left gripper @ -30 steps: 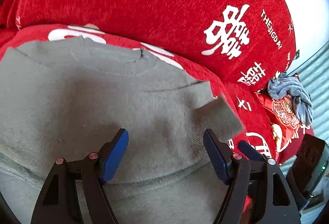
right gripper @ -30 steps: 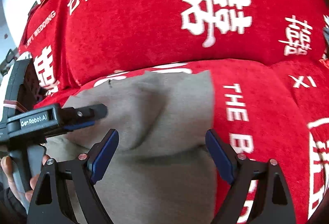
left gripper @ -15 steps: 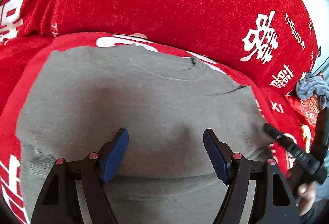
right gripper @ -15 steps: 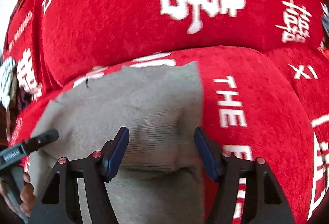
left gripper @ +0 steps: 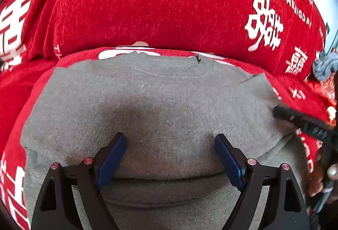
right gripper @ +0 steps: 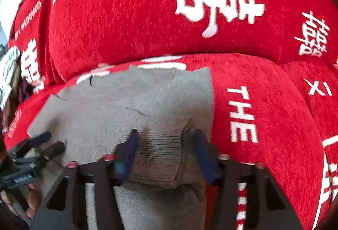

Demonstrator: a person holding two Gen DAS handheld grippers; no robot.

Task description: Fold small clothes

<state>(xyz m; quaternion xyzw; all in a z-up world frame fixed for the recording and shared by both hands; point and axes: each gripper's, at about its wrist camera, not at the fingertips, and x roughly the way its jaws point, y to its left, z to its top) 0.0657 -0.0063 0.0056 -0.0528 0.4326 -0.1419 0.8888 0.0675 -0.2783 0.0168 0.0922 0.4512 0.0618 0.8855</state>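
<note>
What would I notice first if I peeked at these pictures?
Bright red cloth with big white characters fills everything. A grey sweater lies flat on it in the middle. The right gripper is closing on its ribbed cuff, while the left gripper hovers, jaws opening.

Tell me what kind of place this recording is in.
Probably a home living room: a grey sweater lies on a sofa seat under a red cover with white wedding characters, against its padded backrest. A grey cloth lies further along.
</note>
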